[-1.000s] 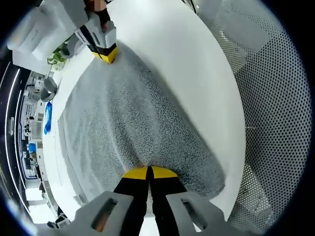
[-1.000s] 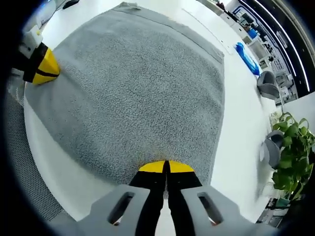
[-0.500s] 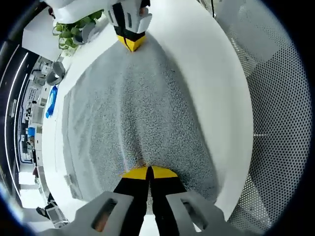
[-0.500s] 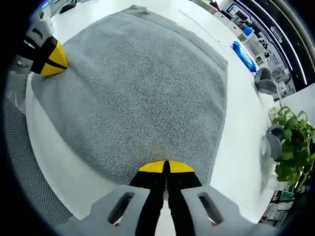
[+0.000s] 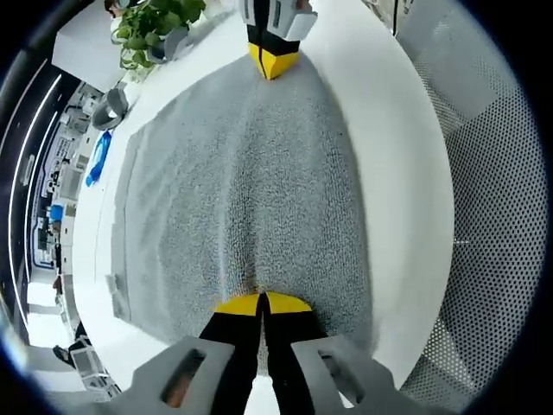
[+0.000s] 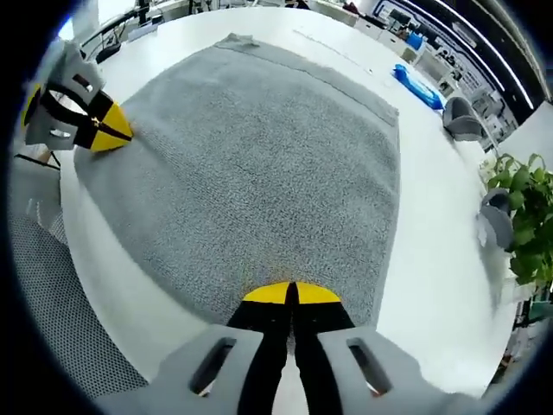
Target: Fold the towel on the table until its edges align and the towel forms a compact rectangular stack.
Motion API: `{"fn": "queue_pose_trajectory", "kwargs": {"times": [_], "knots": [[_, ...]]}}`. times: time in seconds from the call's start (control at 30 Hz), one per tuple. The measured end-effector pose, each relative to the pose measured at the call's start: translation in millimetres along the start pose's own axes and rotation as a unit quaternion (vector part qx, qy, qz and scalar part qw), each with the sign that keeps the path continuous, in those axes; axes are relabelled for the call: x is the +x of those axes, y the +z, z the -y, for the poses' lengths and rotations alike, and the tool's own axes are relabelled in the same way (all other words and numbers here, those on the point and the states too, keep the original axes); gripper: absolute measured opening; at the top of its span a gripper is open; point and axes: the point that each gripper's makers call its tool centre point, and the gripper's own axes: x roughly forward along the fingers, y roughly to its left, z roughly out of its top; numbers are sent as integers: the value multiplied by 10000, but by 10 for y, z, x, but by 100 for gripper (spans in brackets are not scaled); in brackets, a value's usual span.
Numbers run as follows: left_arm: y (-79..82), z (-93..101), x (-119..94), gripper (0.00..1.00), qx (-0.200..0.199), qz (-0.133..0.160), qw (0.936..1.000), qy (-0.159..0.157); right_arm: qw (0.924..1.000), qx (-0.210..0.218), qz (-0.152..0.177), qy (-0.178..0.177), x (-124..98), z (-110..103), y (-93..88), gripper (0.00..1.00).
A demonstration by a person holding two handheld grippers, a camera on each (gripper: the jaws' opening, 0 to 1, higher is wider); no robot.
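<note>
Towel (image 5: 233, 173): lay flat on white table (image 5: 389, 156).
Left gripper (image 5: 261, 303): clamped on near corner.
Right gripper (image 6: 289, 293): pinching its corner.

black fingers (image 5: 259, 346), yellow tips, grey housings

White table (image 5: 393, 130); potted plant (image 6: 529, 216); perforated panel (image 5: 492, 216), maybe flooring.

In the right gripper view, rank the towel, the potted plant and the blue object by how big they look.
1. Grey towel, by far the largest.
2. Potted plant, cut by the view's edge.
3. Blue object, smallest; it lies farther off, so its true size is unsure.
</note>
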Motion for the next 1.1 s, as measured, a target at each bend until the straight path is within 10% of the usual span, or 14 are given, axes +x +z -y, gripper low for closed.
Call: {"fn": "queue_pose_trajectory", "kwargs": {"times": [0.27, 1.1], "knots": [[-174, -60, -21, 1, -770, 333, 9963, -196, 9999, -38, 129, 78, -7, -172, 21, 0], [-411, -31, -77, 1, -1006, 69, 9945, -279, 9969, -247, 680, 310, -92, -582, 15, 0]]}}
